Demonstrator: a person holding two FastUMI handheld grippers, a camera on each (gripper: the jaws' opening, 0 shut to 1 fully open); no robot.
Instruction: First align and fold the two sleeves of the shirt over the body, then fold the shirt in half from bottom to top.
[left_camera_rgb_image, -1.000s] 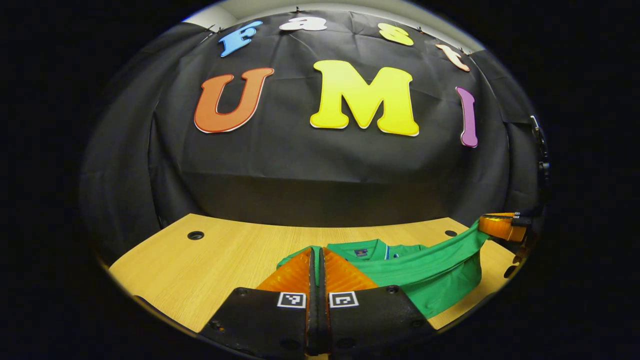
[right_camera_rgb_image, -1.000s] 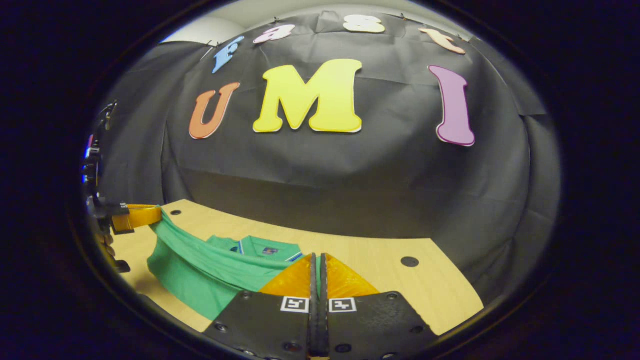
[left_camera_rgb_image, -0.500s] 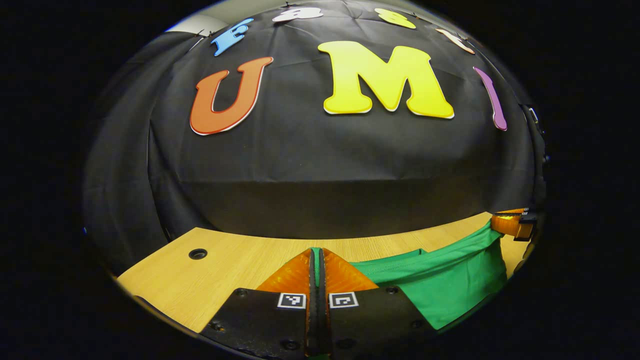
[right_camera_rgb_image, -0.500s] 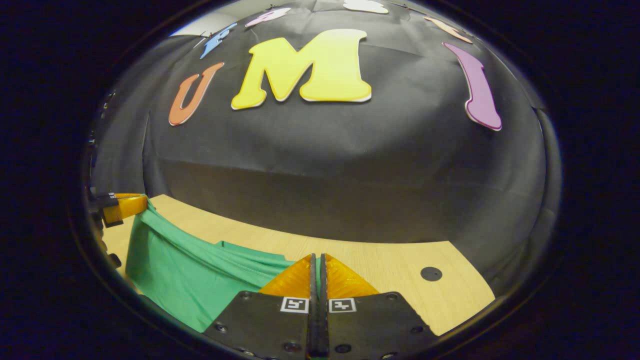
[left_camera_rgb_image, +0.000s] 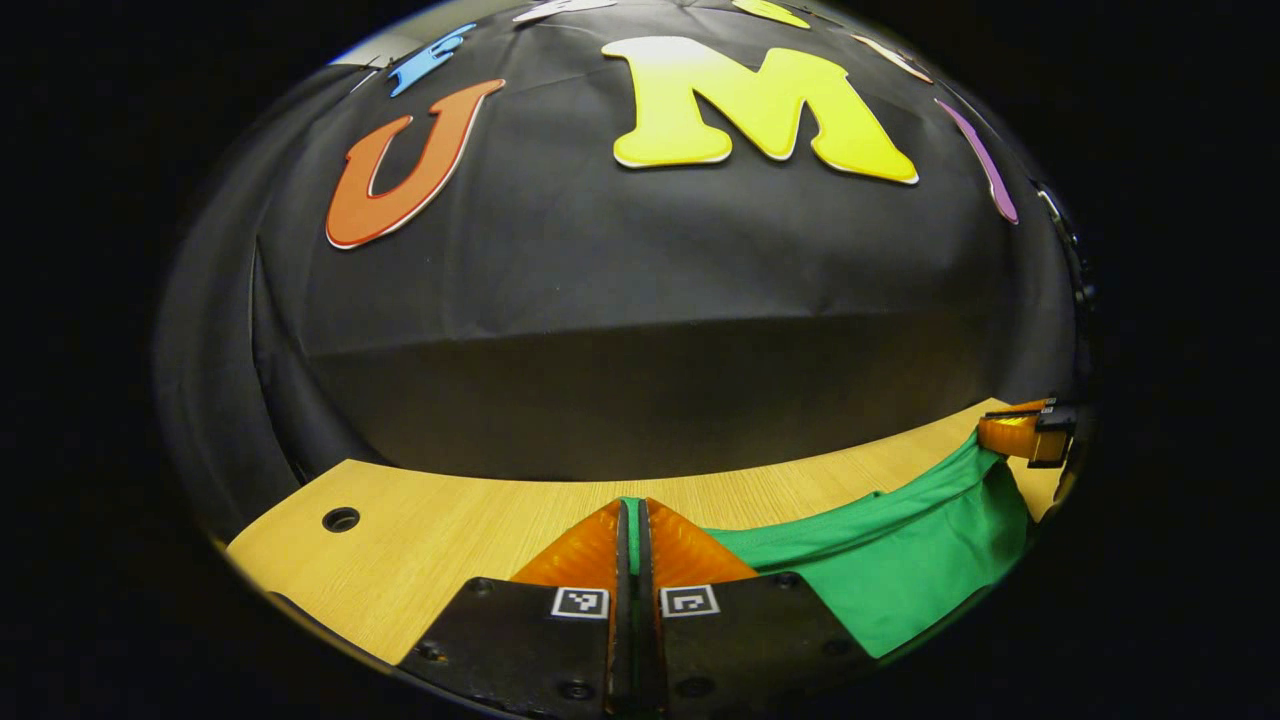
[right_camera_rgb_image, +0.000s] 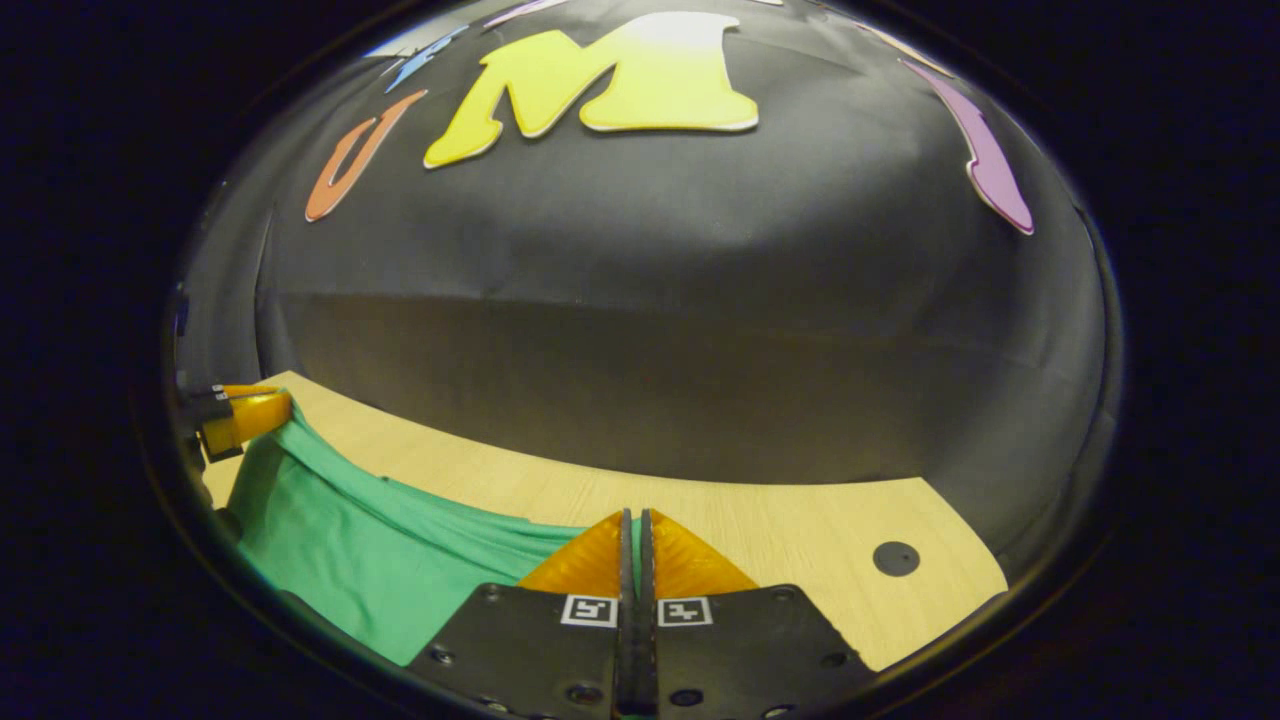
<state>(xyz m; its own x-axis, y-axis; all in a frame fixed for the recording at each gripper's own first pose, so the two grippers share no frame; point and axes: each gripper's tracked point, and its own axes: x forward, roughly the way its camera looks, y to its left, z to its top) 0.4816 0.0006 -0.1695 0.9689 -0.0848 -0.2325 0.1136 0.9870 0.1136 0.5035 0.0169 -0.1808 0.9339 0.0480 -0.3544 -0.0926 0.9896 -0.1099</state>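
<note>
A green shirt (left_camera_rgb_image: 890, 560) hangs stretched between both grippers above a wooden table (left_camera_rgb_image: 430, 530). In the left gripper view my left gripper (left_camera_rgb_image: 631, 508) is shut on a green edge of the shirt, with the cloth running off to the right. At the far right of that view the right gripper (left_camera_rgb_image: 1010, 435) pinches the other end. In the right gripper view my right gripper (right_camera_rgb_image: 632, 518) is shut on the shirt (right_camera_rgb_image: 370, 550), which spreads left toward the left gripper (right_camera_rgb_image: 245, 415) at the edge. The collar and sleeves are hidden.
The wooden table (right_camera_rgb_image: 800, 540) ends at the black cloth wall close ahead. Round cable holes sit in the tabletop: a hole (left_camera_rgb_image: 340, 519) at the left in the left gripper view and a hole (right_camera_rgb_image: 895, 558) at the right in the right gripper view.
Both grippers have carried the shirt's edge forward toward the wall. The collar, seen a second ago, is now covered by the lifted green cloth. The wall looms larger.
</note>
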